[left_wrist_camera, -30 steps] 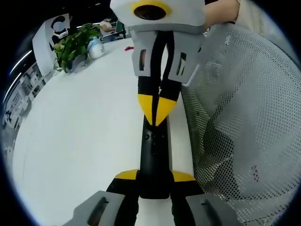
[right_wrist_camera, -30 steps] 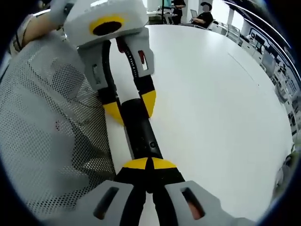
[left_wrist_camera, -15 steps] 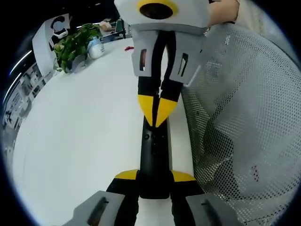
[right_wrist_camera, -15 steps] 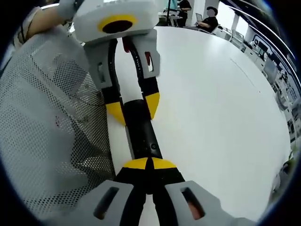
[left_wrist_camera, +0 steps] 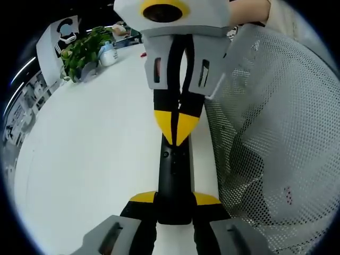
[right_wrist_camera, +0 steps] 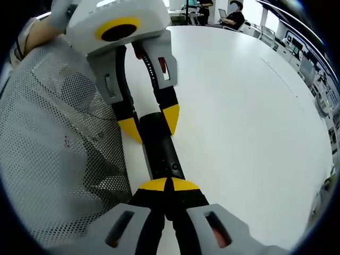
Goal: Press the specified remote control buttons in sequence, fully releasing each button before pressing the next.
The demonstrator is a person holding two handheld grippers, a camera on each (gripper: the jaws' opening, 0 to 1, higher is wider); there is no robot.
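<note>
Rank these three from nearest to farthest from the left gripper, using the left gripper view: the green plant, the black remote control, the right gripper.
1. black remote control, clamped between the left gripper's jaws.
2. right gripper, pressing the remote's far end.
3. green plant, far across the white table, upper left.

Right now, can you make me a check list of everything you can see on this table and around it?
Surface: white table, smooth and mostly bare.
Job's things: slim black remote control lying on the table, held at one end by the left gripper, whose yellow-tipped jaws sit on either side of it.
Clutter: green leafy plant and a small pale bottle at the far table edge; small red thing too tiny to name.
Grippers: right gripper shut, its yellow tips meeting over the remote's other end.
Cables: nothing seen.
Surroundings: person's white mesh garment beside the remote; seated people at the far side; white poster board behind the plant.
</note>
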